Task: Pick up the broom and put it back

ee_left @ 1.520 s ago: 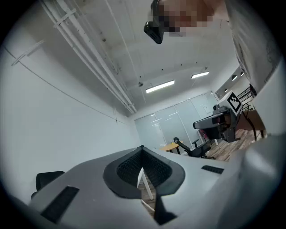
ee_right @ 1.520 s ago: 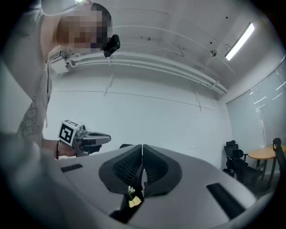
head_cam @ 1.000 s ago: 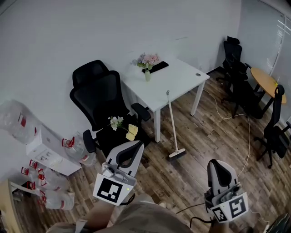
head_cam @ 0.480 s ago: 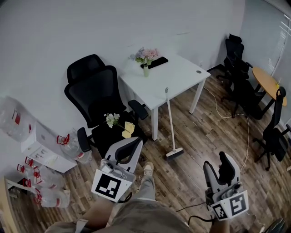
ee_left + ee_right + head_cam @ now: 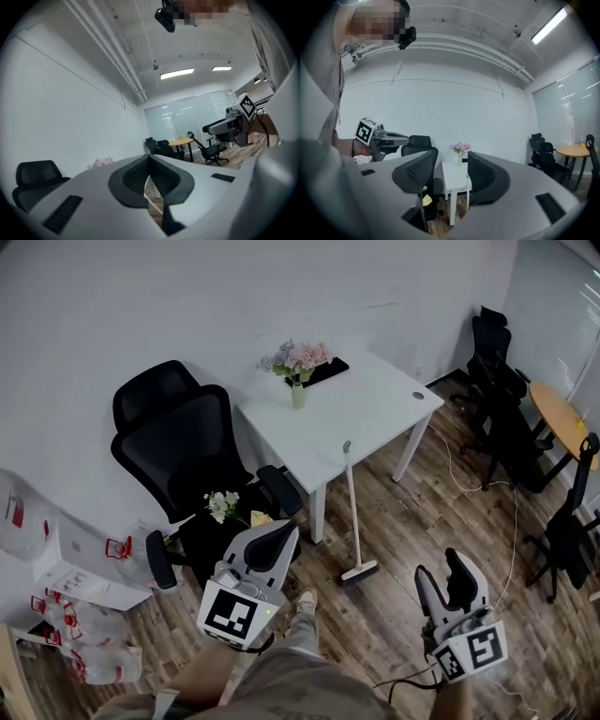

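Note:
The broom (image 5: 352, 512) leans upright against the front edge of the white table (image 5: 375, 404), with its head (image 5: 359, 571) on the wooden floor. My left gripper (image 5: 284, 532) is low at the left, short of the broom, its jaws shut with nothing between them (image 5: 149, 159). My right gripper (image 5: 441, 568) hangs to the right of the broom head, well apart from it. Its jaws have just been opening and stand open and empty, framing the table (image 5: 451, 161).
A vase of flowers (image 5: 298, 367) and a dark flat item (image 5: 323, 371) sit on the table. A black office chair (image 5: 187, 456) carrying flowers (image 5: 220, 504) stands left of the broom. More chairs (image 5: 506, 409), a round wooden table (image 5: 561, 418) and a floor cable (image 5: 511, 521) are at the right.
The right gripper's jaws went from shut to open. Both grippers and the view have moved closer to the table and broom, which now appear larger. The broom has not moved.

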`<move>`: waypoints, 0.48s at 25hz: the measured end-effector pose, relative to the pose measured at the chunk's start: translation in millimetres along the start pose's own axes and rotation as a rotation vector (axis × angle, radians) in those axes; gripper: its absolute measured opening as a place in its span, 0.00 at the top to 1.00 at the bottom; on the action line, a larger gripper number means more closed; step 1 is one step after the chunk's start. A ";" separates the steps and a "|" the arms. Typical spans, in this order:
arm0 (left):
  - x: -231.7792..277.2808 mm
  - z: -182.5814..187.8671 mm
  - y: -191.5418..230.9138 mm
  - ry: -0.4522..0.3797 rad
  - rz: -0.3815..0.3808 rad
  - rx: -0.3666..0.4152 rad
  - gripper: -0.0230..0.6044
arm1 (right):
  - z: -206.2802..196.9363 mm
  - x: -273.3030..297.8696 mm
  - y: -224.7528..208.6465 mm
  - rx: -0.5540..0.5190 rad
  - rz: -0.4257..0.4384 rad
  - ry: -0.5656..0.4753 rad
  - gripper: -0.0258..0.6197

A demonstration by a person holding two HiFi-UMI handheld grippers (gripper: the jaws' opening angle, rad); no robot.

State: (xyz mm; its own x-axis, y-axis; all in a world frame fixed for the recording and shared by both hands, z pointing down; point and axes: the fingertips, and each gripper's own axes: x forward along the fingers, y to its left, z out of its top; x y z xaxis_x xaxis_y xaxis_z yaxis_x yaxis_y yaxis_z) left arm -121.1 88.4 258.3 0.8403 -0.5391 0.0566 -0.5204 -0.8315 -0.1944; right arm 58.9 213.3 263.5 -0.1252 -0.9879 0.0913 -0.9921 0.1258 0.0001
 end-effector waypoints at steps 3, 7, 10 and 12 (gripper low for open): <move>37.2 -21.8 21.7 0.061 -0.030 0.013 0.94 | -12.1 41.8 -9.0 -0.002 0.009 0.063 0.58; 80.1 -44.5 50.5 0.103 -0.068 -0.007 0.94 | -26.4 98.9 -19.2 0.000 0.026 0.121 0.58; 112.3 -65.0 71.7 0.142 -0.088 -0.021 0.94 | -45.6 141.4 -34.8 0.009 0.032 0.166 0.58; 129.6 -78.3 82.5 0.166 -0.108 -0.036 0.94 | -59.7 166.7 -42.2 0.051 0.046 0.181 0.58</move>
State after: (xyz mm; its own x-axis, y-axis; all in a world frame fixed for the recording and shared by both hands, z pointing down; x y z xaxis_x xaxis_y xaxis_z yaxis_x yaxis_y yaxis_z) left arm -67.0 -60.6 326.2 0.8566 -0.4586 0.2366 -0.4359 -0.8884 -0.1440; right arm 80.7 48.7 338.2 -0.1706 -0.9482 0.2678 -0.9853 0.1609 -0.0579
